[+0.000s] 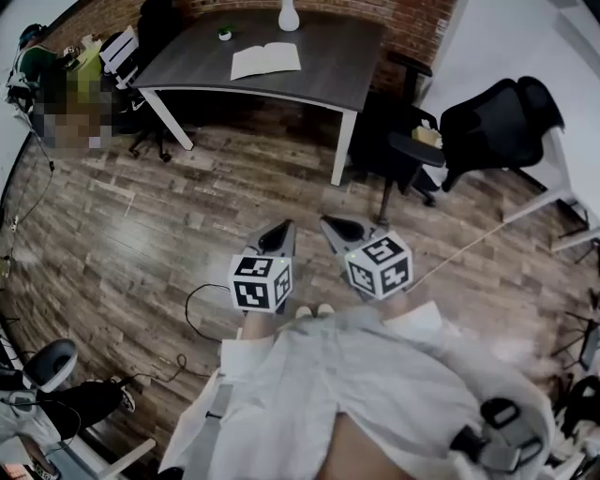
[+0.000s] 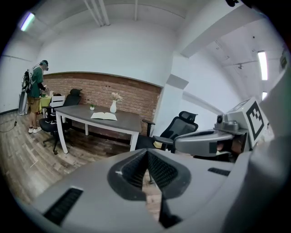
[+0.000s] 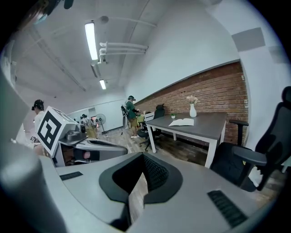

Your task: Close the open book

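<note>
Left gripper [image 1: 279, 236] and right gripper [image 1: 339, 231] side by side, jaws fully closed on nothing, open white-paged book [image 1: 266, 60] far off on dark grey white-legged table [image 1: 339, 54].

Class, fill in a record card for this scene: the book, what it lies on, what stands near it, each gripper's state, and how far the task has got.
Book: open white-paged book, lying flat
Support: dark grey table with white legs
Near the book: white vase; small green potted plant
Left gripper: shut, empty, well short of the table
Right gripper: shut, empty, well short of the table
Ground: wood-plank floor
Task stage: book not yet touched
</note>
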